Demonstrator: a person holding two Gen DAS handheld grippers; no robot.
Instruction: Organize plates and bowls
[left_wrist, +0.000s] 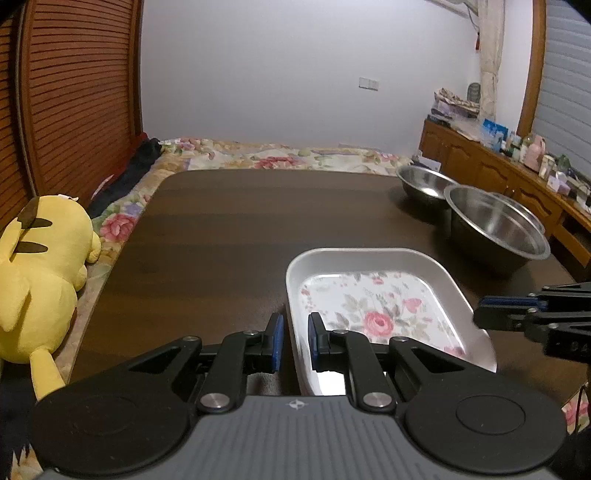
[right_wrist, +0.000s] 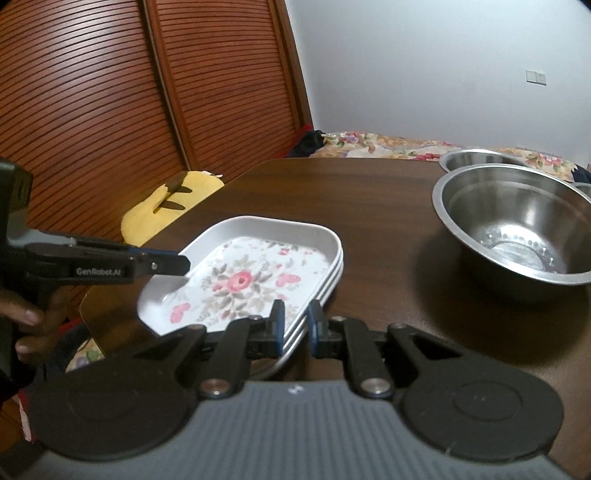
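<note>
Both tools clamp the white, rose-patterned stacked plates (right_wrist: 251, 273).

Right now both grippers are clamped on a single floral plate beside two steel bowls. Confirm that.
Not a single plate: the right wrist view shows a stack of floral plates, several rims layered. The left gripper and right gripper do clamp it, beside two steel bowls.

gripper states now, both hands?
Left gripper: shut on the left rim of the floral plates.
Right gripper: shut on the plates' right rim.
</note>
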